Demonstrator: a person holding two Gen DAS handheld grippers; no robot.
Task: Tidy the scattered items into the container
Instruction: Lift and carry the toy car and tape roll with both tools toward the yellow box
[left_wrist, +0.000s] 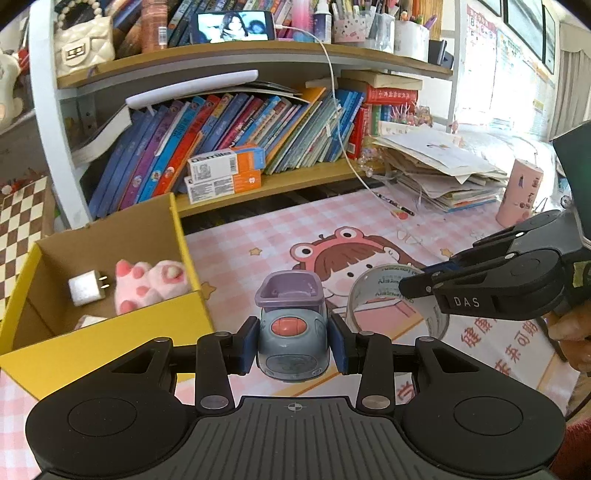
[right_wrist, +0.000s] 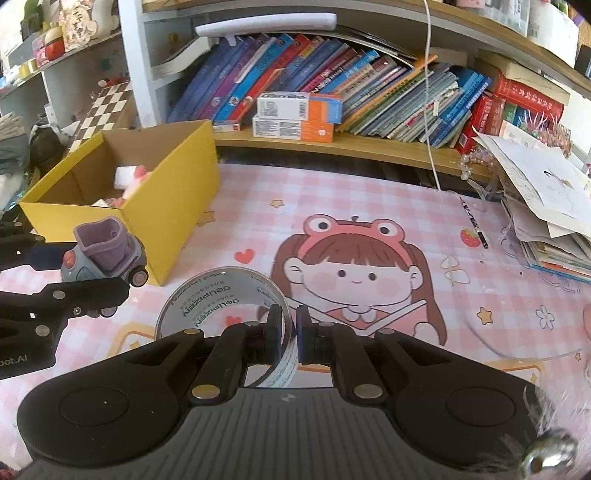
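Note:
My left gripper (left_wrist: 293, 341) is shut on a grey-blue toy car (left_wrist: 293, 332) with a purple bucket seat, beside the yellow cardboard box (left_wrist: 110, 343). The car also shows in the right wrist view (right_wrist: 107, 254). My right gripper (right_wrist: 288, 332) is shut on the wall of a clear tape roll (right_wrist: 221, 295), one pad inside the ring and one outside. The tape roll (left_wrist: 369, 291) and right gripper (left_wrist: 417, 284) show in the left wrist view. Inside the box lie a white charger plug (left_wrist: 86, 288) and a pink plush paw (left_wrist: 151, 282).
A pink checked desk mat (right_wrist: 369, 206) with a cartoon girl covers the desk. A bookshelf (left_wrist: 295, 177) with leaning books stands behind. A paper stack (left_wrist: 439, 173), a pink cup (left_wrist: 519, 192) and a pencil (right_wrist: 474, 223) sit at the right.

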